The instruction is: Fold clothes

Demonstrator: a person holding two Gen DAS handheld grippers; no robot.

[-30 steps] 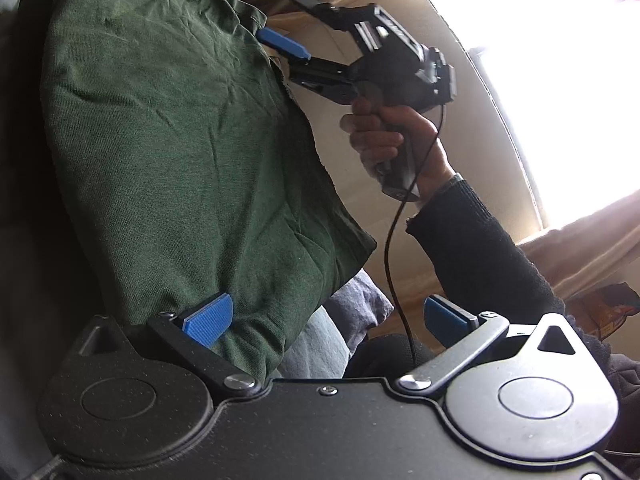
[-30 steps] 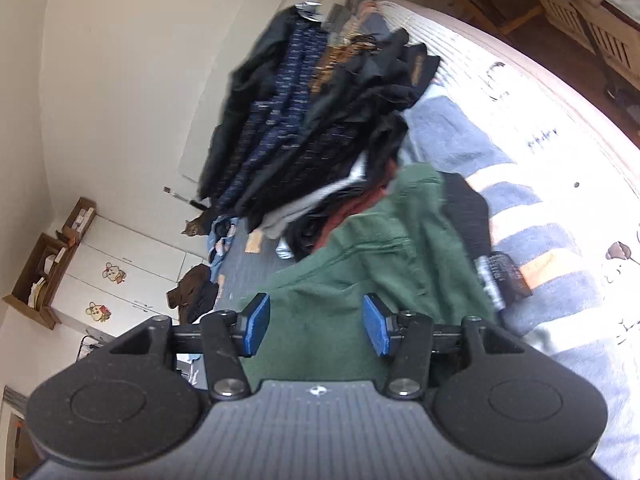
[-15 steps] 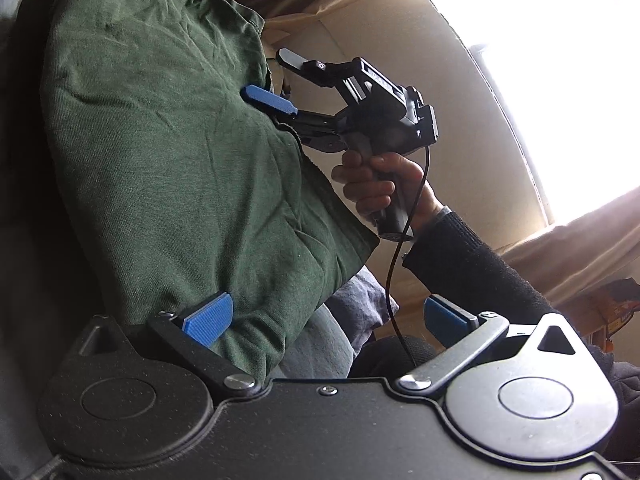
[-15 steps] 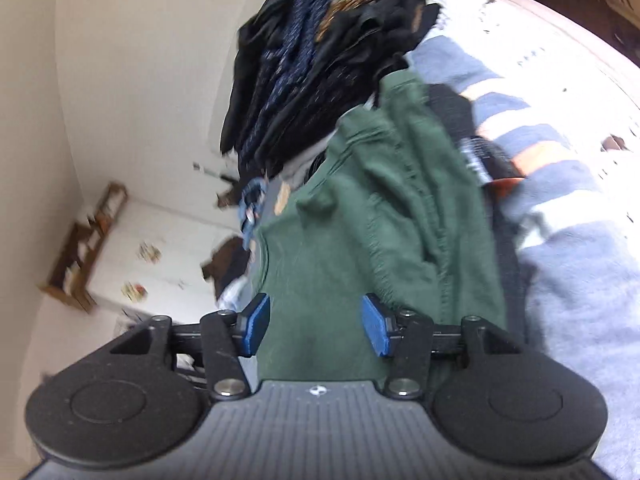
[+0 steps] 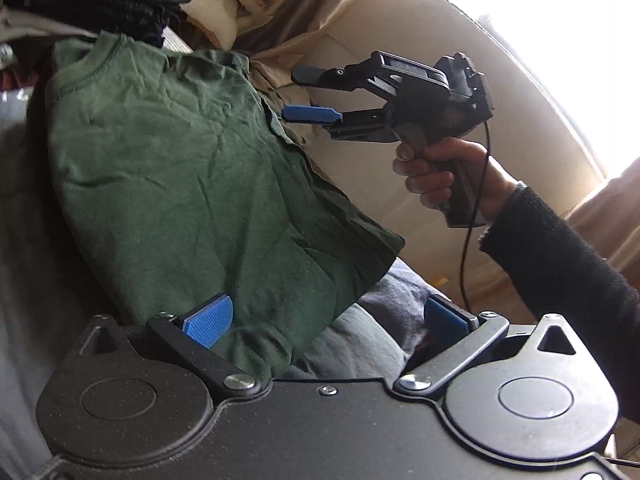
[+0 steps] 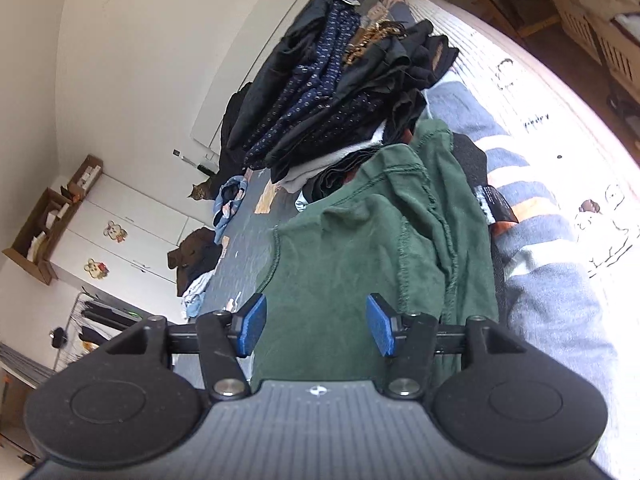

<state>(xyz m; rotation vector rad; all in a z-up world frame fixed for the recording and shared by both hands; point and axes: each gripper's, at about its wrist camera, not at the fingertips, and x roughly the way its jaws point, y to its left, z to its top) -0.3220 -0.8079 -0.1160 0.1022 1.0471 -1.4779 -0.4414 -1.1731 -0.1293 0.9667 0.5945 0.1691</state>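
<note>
A folded green sweatshirt (image 5: 192,184) lies on the bed, its collar at the far end. My left gripper (image 5: 326,318) hangs over its near corner with the jaws wide apart; the cloth runs past the left pad (image 5: 208,320) and nothing is pinched. My right gripper (image 5: 292,94), held by a hand (image 5: 436,172), points at the sweatshirt's right edge and stands just clear of it. Its jaws are opening with nothing between them. In the right wrist view the sweatshirt (image 6: 360,248) lies beyond my right gripper (image 6: 316,324), below the pads.
A tall pile of dark clothes (image 6: 340,80) sits behind the sweatshirt's collar. A striped blanket (image 6: 520,200) covers the bed to the right. A cat (image 6: 198,192) and loose clothes (image 6: 200,256) are on the floor by white cabinets (image 6: 132,236). A dark sleeve (image 5: 560,264) crosses the left wrist view.
The right gripper has drawn back off the sweatshirt's right edge, which its blue pad touched half a second ago. The left wrist view has risen and rolled, so the dark pile now shows.
</note>
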